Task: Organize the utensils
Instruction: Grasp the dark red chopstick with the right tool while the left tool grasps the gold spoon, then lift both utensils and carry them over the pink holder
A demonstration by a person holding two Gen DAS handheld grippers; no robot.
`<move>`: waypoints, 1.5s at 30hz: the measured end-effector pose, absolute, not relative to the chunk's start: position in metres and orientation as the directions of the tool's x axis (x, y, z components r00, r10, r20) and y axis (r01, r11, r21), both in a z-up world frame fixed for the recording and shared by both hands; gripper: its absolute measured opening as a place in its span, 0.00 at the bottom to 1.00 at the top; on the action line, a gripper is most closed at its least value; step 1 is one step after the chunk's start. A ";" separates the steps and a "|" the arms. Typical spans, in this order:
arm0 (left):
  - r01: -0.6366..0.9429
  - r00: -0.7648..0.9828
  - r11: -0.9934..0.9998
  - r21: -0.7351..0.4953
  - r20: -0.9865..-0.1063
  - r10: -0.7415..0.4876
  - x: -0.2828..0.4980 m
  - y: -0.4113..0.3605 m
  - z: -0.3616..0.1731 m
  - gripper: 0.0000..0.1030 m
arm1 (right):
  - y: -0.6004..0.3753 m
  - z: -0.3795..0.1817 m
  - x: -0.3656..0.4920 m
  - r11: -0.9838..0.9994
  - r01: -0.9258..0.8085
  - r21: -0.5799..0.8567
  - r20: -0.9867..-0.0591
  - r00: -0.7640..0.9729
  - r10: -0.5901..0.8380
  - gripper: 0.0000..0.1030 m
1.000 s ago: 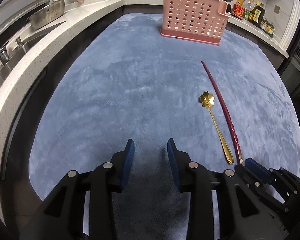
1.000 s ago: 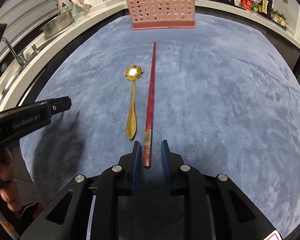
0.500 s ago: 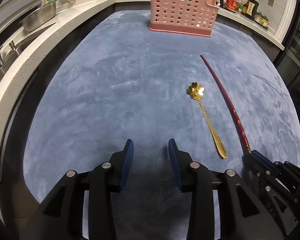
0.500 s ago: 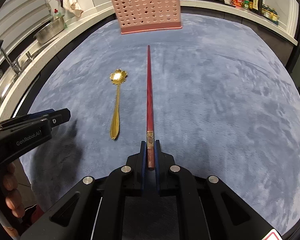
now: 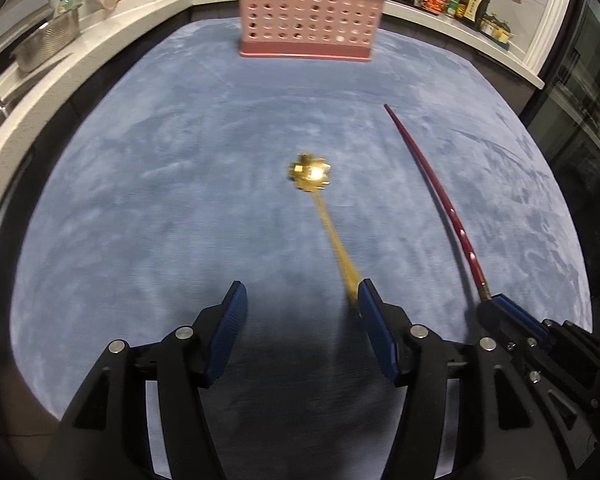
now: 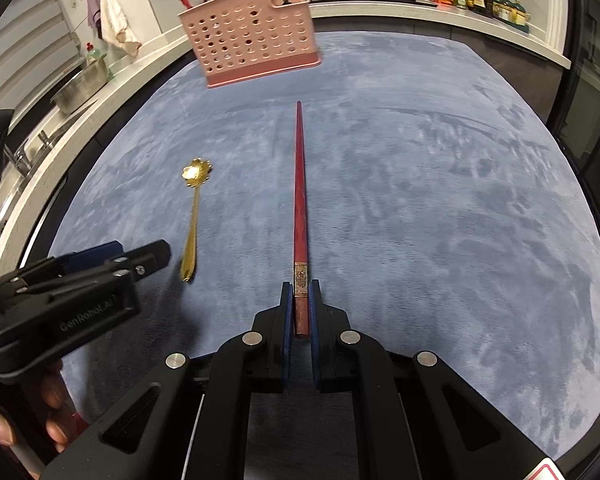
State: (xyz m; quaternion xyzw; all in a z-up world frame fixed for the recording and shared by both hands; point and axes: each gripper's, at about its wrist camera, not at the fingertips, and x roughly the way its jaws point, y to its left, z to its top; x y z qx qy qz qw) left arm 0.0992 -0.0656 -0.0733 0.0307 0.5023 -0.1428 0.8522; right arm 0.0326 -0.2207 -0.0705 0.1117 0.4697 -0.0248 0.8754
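on blue mat (image 6: 440, 220), r gripper (image 6: 300, 308) clamps red chopstick (image 6: 300, 200), gold spoon (image 6: 194, 216) beside.

My two cameras sit close above the blue mat (image 5: 180, 200), each looking down along its own fingers toward the far edge, where both see the pink basket (image 5: 306, 8), the gold spoon (image 6: 192, 216) and the red chopstick (image 6: 300, 192).

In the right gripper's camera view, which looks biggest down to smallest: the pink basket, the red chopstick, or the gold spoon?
1. Pink basket, the bulkiest though farthest.
2. Red chopstick, the longest but thin, and nearest the camera, which flatters it.
3. Gold spoon, clearly smallest.
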 end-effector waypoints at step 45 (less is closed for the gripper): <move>0.274 0.530 0.951 -0.146 -0.802 -0.276 0.090 -0.040 -0.015 0.01 | -0.228 -0.007 0.023 0.961 0.151 0.230 -0.746 0.661 0.075 0.07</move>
